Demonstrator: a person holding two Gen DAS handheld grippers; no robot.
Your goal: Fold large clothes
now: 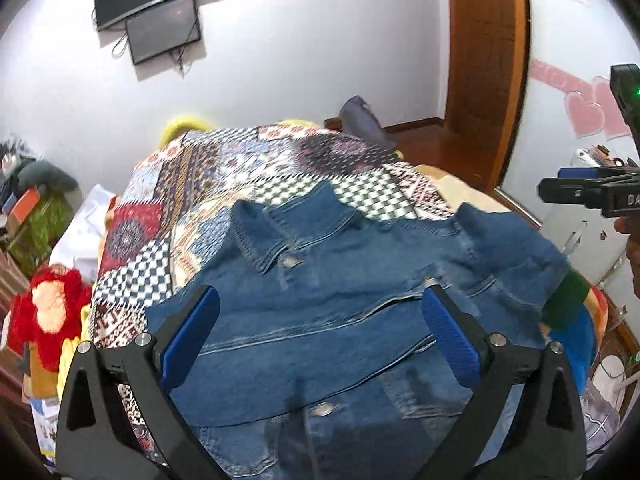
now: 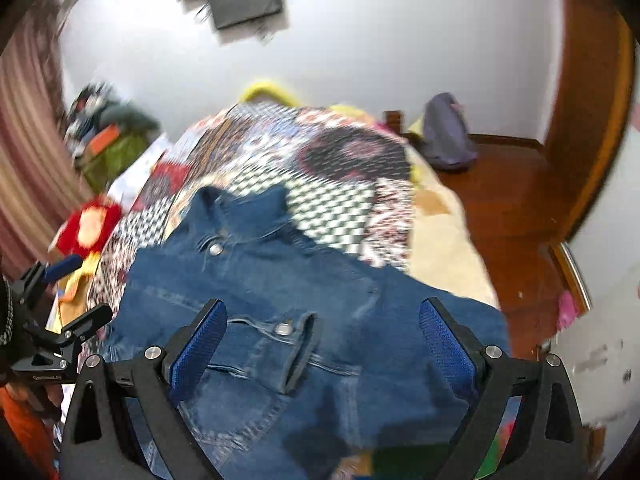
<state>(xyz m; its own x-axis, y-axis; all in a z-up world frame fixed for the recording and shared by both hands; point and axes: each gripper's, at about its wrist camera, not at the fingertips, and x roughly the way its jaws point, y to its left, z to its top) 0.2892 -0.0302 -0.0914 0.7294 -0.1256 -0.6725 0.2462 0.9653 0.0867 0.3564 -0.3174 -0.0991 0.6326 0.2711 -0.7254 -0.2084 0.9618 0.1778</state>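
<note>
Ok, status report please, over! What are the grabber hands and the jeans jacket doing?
Left gripper open, right gripper open, both over the jacket. Denim jacket spread on the patterned bedspread, not folded yet. Nothing in the way.

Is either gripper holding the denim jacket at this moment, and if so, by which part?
Nothing is held. The left gripper and the right gripper are both open, with no fabric between their blue pads; the denim jacket lies on the patterned bedspread.

A blue denim jacket lies spread front-up on a patchwork bedspread, collar toward the far wall, metal buttons showing.
</note>
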